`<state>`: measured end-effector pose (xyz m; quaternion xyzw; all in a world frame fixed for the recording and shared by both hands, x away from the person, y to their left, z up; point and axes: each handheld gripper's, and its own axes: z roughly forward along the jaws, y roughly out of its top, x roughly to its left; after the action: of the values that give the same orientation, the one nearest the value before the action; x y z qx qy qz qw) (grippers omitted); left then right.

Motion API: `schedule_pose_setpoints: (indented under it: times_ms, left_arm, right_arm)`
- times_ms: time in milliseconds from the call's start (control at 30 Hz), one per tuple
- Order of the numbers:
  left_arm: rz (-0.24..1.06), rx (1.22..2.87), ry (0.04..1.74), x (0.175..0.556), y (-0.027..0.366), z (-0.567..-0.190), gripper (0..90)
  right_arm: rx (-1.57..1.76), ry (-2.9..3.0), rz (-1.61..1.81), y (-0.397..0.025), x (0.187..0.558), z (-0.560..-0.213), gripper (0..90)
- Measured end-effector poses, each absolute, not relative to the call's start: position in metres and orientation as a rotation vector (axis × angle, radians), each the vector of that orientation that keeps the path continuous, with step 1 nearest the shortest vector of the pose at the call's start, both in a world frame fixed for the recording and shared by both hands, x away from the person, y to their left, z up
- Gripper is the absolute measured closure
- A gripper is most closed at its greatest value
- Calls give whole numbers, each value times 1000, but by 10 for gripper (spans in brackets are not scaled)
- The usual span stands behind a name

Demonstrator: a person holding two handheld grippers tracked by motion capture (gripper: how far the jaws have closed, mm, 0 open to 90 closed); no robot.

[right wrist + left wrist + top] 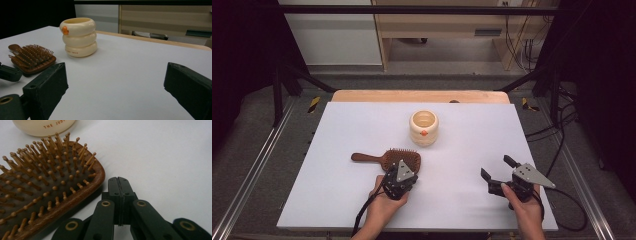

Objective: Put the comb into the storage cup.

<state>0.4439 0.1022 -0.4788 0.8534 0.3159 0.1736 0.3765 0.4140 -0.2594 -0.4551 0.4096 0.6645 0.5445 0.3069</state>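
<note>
A brown wooden hairbrush [388, 157] lies bristles up on the white table [472, 145], its handle pointing left. A cream ribbed cup [424, 128] with an orange spot stands behind it near the table's middle. My left gripper [404, 172] rests at the brush head's near right edge; in the left gripper view its jaws are pressed together, gripper [119, 181] shut on nothing, just right of the hairbrush [42, 187]. My right gripper [495, 167] sits at the front right, open and empty. The right gripper view shows the cup [79, 36] and hairbrush [32, 58] far left.
The table's wooden back edge [422, 96] borders a grey floor with black frame posts and cables at the right. Bare white surface lies between the two grippers and right of the cup.
</note>
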Motion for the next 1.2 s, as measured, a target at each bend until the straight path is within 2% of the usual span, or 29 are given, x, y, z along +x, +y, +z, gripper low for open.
schedule_pose_setpoints:
  times_ms: [233, 367, 1200]
  left_arm:
    - [451, 2160, 847, 450, 102, -481, 900]
    - [408, 2131, 889, 455, 104, -485, 900]
    - [445, 2090, 1009, 484, 103, -483, 900]
  right_arm:
    - [1069, 1769, 1435, -255, 413, -454, 51]
    - [1076, 1765, 1444, -255, 413, -454, 51]
    - [1070, 1759, 1458, -256, 411, -453, 52]
